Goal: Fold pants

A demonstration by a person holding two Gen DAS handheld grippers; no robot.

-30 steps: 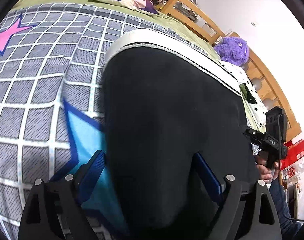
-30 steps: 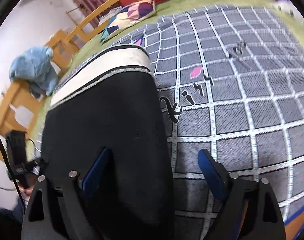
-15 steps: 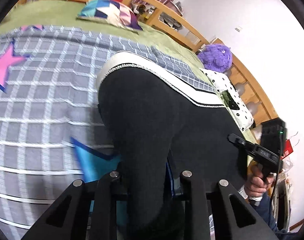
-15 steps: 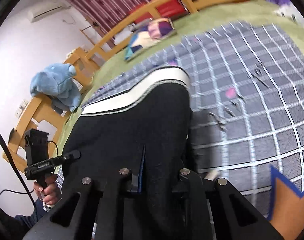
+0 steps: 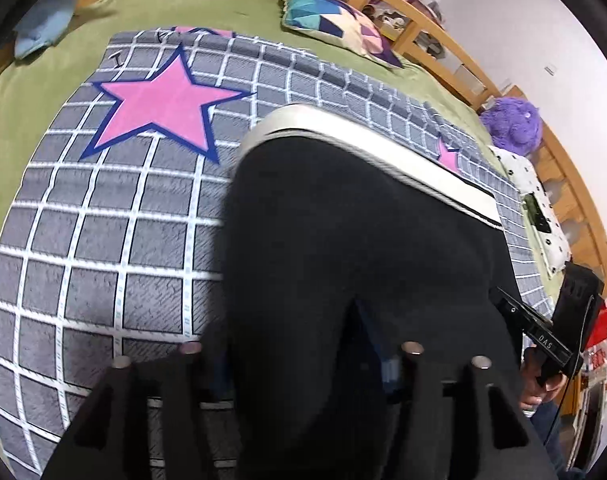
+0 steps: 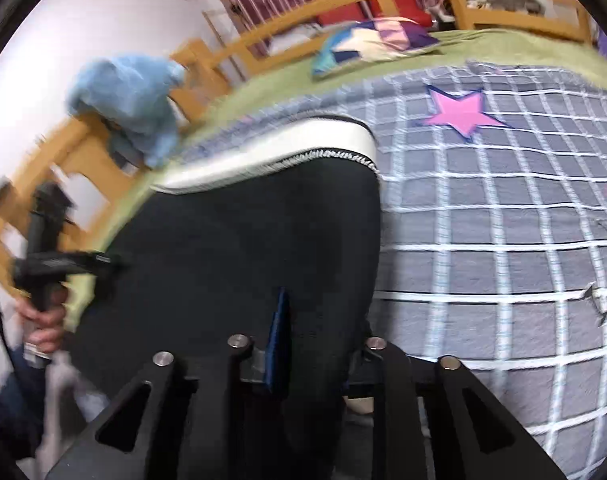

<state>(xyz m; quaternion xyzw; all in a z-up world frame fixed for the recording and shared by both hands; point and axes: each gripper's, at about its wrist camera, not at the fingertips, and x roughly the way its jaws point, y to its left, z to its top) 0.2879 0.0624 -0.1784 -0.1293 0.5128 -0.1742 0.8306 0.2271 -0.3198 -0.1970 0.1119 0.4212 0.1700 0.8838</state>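
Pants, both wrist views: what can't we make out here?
- Left view: the left gripper fingertips are buried in the pants; pad contact hidden.
- Left view: the legs' ends are cut off by the bottom edge and the gripper body.
- Right view: the right gripper far finger is behind cloth.
- Right view: motion blur smears the waistband.

Left claw [image 5: 299, 352]: jaws drawn close together, pinching black cloth between them; seen from the right wrist view, it is held level, low at the left.
Left hand [image 6: 43, 320]: fist wrapped around the claw's handle.
Right claw [image 6: 307, 344]: jaws nearly together, clamped on black cloth.
Right hand [image 5: 537, 384]: gripping its handle, partly hidden.
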